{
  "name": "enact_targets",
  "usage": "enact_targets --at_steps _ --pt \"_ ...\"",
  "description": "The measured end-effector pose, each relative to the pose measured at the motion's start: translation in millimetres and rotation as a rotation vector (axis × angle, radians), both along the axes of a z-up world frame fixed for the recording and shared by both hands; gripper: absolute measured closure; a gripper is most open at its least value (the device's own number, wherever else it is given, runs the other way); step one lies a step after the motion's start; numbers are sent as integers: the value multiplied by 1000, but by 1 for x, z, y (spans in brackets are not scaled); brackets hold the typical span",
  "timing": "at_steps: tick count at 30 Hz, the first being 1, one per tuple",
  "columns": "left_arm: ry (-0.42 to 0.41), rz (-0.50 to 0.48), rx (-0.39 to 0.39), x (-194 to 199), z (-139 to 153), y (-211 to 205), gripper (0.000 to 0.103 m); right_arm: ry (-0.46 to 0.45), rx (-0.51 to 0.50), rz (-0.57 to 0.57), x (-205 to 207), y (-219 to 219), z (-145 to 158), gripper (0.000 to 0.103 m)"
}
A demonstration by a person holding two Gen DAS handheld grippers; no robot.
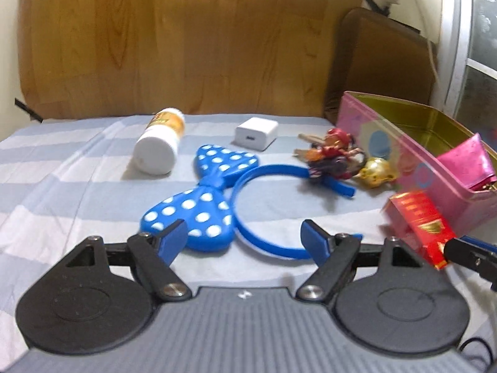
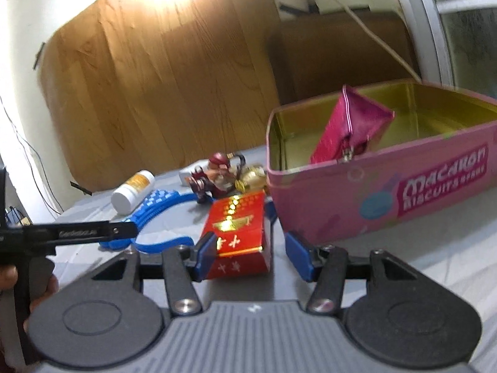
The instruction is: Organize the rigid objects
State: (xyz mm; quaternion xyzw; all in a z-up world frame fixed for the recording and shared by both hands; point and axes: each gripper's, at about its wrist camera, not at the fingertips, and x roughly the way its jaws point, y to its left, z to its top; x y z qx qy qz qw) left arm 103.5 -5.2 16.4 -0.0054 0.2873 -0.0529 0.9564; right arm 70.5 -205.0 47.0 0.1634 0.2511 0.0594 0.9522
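A: Pink biscuit tin [image 2: 388,192] on the striped bed [image 1: 62,168], lid off; a magenta pouch [image 2: 351,127] leans inside; rest looks bare.
B: Red box [image 2: 239,233]?
A: Just beside the tin, between the right gripper [image 2: 251,255] jaws; left pad touches, right pad apart, so no grip.
B: Left gripper [image 1: 245,242]?
A: Wide open, empty, over the blue polka-dot headband [image 1: 198,205].

The left gripper [image 1: 242,236] points slightly downward, its jaws spread wide with nothing between them. The right gripper [image 2: 253,253] tilts down too, jaws partly apart, the left pad [image 2: 206,256] touching a red box [image 2: 237,233] while the right pad stands clear.
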Motion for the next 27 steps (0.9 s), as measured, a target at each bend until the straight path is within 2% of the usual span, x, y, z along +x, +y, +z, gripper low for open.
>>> enact_targets --at_steps 4,6,7,11,16,18,22,27 --pt "0 19 10 0 -5 7 22 69 85 28 12 -3 -9 55" --pt "2 23 7 0 -7 11 21 77 75 60 15 7 -9 55" --pt "4 27 4 0 -8 14 21 79 47 84 17 16 -8 59" --pt "8 37 -8 2 -11 24 21 71 -65 207 19 57 -7 63" --pt "22 41 -36 3 -15 33 21 11 -235 300 10 96 -7 63" --pt "23 39 -50 3 -17 36 20 -11 -266 311 6 102 -6 60" --pt "13 31 -76 2 -18 39 18 -32 -265 313 0 102 -6 58" --pt "-1 21 -146 -4 -12 43 18 -59 -198 274 -4 87 -2 55"
